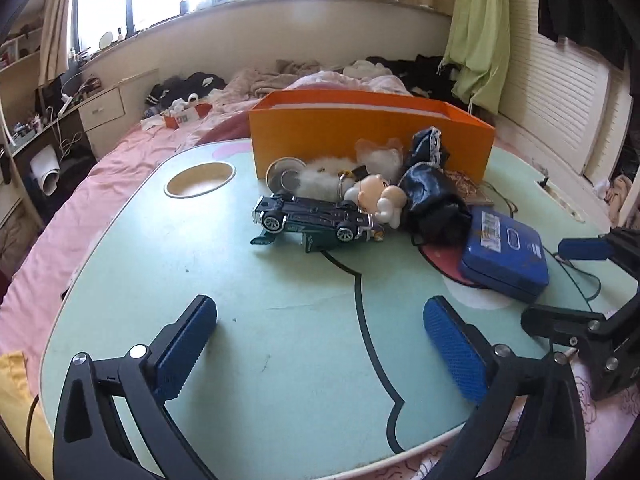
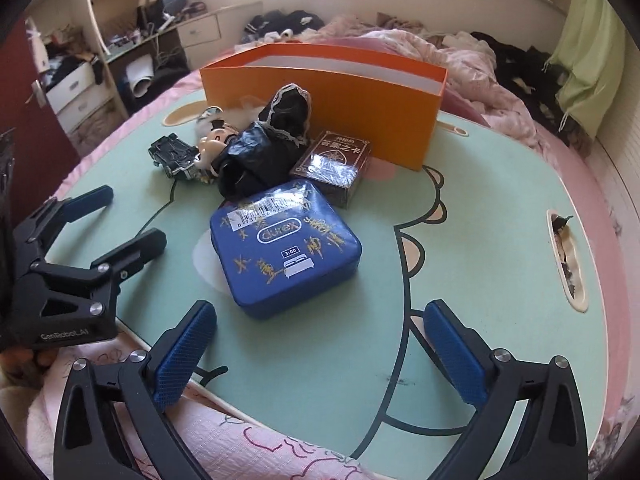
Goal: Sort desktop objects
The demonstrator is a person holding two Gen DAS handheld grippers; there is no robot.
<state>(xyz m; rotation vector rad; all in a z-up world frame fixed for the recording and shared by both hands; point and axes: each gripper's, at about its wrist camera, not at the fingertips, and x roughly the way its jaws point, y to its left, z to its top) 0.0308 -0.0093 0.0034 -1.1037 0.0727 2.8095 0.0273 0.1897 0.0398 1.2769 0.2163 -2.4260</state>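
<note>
Desktop objects are heaped in front of the orange box [image 2: 320, 92], and the right claw [image 2: 320, 352] has the shortest line to one of them: its blue pads stand wide apart with nothing between them, and the blue tin [image 2: 286, 248] lies straight ahead, just beyond the tips, roughly centred on the gap. That tin is squarish with rounded corners and sits turned a little, one corner towards the claw, so I judge the pads would meet slanted sides unless the wrist rolls slightly to face two parallel edges. It lies flat on the pale green surface [image 2: 460, 208], apart from the orange box, which stands well behind it.

Beyond the tin, touching or nearly touching its far edge, come the dark brown card box [image 2: 334, 168] and a crumpled black bag [image 2: 256, 156]; further left lies the toy car [image 2: 174, 156] beside a small figurine [image 2: 214, 140].

The left claw [image 1: 320, 348] is equally wide apart and holds nothing. From it the toy car [image 1: 316, 218] lies ahead, well apart, upside down with its wheels up and its long axis running across the view, left to right, so the pads would need to close along its narrow width. The figurine [image 1: 380, 196] and white plush [image 1: 324, 172] press close behind it, against the orange box [image 1: 368, 136]. For the tin the right hand is nearer; for the car, the left
</note>
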